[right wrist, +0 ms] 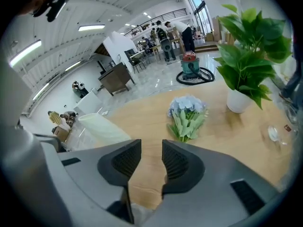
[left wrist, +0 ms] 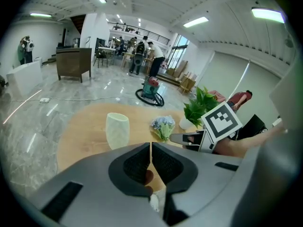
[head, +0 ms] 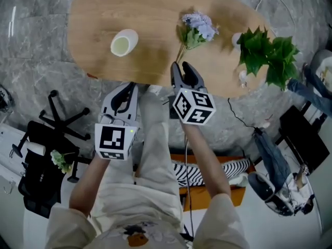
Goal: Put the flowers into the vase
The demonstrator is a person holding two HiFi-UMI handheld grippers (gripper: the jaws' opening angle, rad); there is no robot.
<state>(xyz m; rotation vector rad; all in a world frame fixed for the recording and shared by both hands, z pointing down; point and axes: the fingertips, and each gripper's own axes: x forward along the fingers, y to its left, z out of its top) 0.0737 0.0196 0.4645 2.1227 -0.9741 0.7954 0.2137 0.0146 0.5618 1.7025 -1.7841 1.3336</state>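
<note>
A person seated at an oval wooden table [head: 98, 14] holds a two-jaw gripper in each hand, both angled down toward the tabletop; the right gripper [head: 182, 66] reaches over the table's near edge with its jaws standing partly apart and only bare wood showing in the gap; the bunch of pale blue flowers [head: 197, 28] lies on its side on the table just beyond those jaws, not between them, blooms away from the person and green stems pointing back toward the gripper; the left gripper [head: 129, 88] hangs lower and nearer the person's lap, its tips at the table's edge, its jaws pressed together with nothing caught in them; the cream vase [head: 124, 42] stands upright and empty-mouthed on the table, well apart from the flowers and to their left in the head view, ahead of the left gripper; a leafy green potted plant [head: 267, 54] in a white pot sits at the table's right end; a black office chair [head: 47, 139] stands on the grey marble floor at the person's left.
</note>
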